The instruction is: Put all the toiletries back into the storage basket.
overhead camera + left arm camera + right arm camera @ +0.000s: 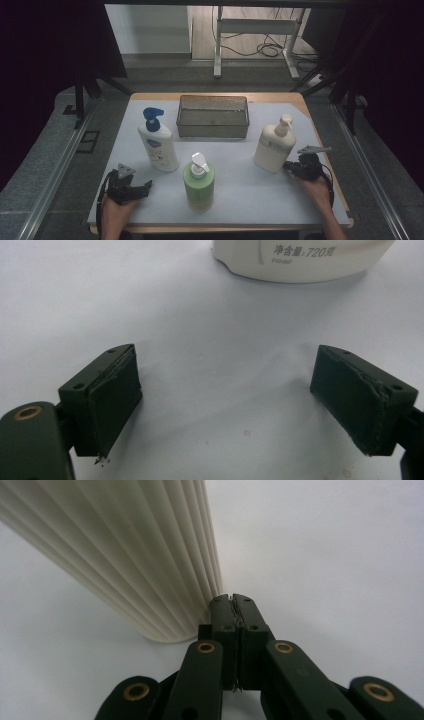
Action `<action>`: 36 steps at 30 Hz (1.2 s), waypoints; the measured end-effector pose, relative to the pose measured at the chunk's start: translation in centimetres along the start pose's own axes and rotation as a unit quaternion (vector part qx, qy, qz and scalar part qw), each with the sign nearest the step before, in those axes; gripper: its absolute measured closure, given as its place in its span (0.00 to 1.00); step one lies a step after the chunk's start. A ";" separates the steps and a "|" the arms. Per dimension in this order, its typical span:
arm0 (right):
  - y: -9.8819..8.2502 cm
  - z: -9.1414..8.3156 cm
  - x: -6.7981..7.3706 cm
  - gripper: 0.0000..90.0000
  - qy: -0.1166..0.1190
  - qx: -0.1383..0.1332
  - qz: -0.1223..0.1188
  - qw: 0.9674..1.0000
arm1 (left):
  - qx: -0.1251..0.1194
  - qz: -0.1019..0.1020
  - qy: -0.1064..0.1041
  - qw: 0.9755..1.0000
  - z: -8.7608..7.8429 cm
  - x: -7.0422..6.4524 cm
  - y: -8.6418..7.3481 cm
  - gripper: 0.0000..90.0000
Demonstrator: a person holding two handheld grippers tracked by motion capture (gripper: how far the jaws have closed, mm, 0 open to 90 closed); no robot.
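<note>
Three pump bottles stand upright on the white mat (235, 195): a white one with a blue pump (158, 141) at the left, a green one with a white pump (199, 181) at the front middle, and a cream ribbed one (274, 144) at the right. My right gripper (289, 167) is shut with nothing in it, its tips right beside the base of the cream bottle (125, 550). The pressed-together jaws (233, 599) lie at the bottle's foot. My left gripper (146, 185) rests open on the mat at the front left, and its pads (112, 400) stand wide apart short of the white bottle's base (300, 260).
A clear rectangular bin (213, 116) sits at the back middle of the mat. The wooden table edge (345, 200) runs close along the mat's right side. Metal rails flank the table on both sides.
</note>
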State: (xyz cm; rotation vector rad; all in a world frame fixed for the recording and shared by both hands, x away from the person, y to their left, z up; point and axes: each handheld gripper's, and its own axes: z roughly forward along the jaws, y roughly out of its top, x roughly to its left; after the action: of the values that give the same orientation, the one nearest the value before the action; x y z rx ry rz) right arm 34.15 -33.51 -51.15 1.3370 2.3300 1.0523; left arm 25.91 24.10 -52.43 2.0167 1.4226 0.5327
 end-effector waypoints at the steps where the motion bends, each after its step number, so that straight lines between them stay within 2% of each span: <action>1: 0.0 0.0 0.0 0.98 0.000 0.000 0.000 1.000 | 0.000 0.000 0.000 1.000 0.0 0.0 0.0 0.14; 16: -0.7 -0.2 2.6 0.97 0.014 0.003 -0.022 1.000 | 0.000 0.000 0.000 1.000 0.0 0.0 0.0 0.14; 25: -1.1 -0.6 2.7 0.94 0.015 -0.001 -0.022 1.000 | 0.000 -0.002 0.000 1.000 0.0 0.0 0.0 0.13; 32: -1.4 -1.7 2.9 0.84 0.016 -0.008 -0.022 1.000 | 0.000 -0.001 0.000 1.000 0.0 0.0 0.0 0.13; 33: -1.3 -2.0 3.1 0.79 0.020 -0.010 -0.025 0.999 | 0.000 -0.001 0.000 1.000 0.0 0.0 0.0 0.13; 36: -1.1 -2.5 3.5 0.70 0.020 -0.014 -0.030 0.999 | -0.001 -0.001 0.000 1.000 0.0 0.0 0.0 0.14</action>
State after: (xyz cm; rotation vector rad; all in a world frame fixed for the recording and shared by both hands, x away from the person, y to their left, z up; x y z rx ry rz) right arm 30.18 -32.14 -49.74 1.2395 2.3594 1.1008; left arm 25.88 24.08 -52.44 2.0138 1.4247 0.5329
